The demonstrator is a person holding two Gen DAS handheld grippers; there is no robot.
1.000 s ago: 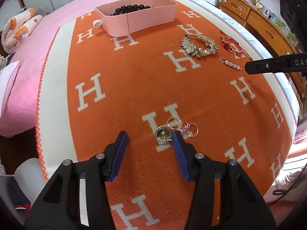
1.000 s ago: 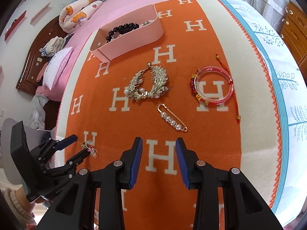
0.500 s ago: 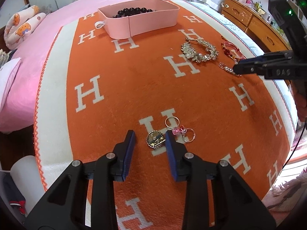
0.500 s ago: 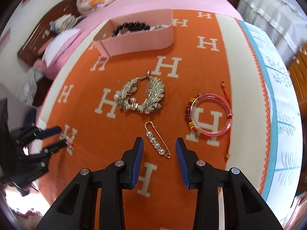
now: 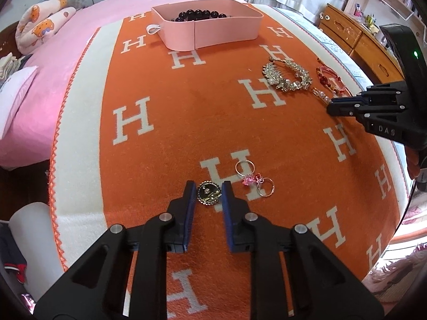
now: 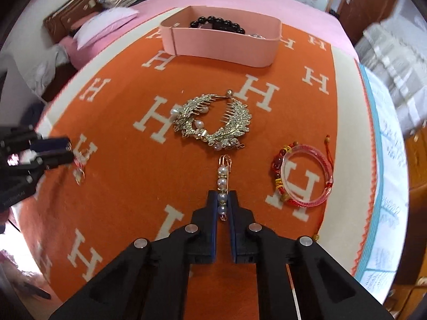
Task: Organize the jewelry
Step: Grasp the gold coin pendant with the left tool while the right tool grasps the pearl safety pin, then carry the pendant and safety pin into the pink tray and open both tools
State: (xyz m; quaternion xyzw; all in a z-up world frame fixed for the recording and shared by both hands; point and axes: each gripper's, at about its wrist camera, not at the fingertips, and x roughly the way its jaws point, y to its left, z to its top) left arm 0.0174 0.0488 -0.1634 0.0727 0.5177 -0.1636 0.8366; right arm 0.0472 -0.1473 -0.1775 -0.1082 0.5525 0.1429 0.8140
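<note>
**Both claws bracketing jewelry on blanket**

My left claw [image 5: 208,192] closes around the round gold brooch [image 5: 209,193]; two rings [image 5: 254,176] at 2 o'clock. My right claw [image 6: 222,202] pinches one pearl pin [image 6: 222,186]; one comb [image 6: 213,125] at 12, one bangle [image 6: 304,178] at 2.

Ahead of my tool a pink bed [image 5: 112,8] stretches away under an orange H-patterned blanket [image 5: 186,112]. A wooden dresser [image 5: 355,40] stands far right, a cartoon pillow [image 5: 40,29] far left.

Left gripper [image 5: 209,190] is bracketing the medallion [image 5: 209,193] on the blanket [image 5: 186,112]; rings [image 5: 254,178] are lying just right; pads touching its edges.
</note>
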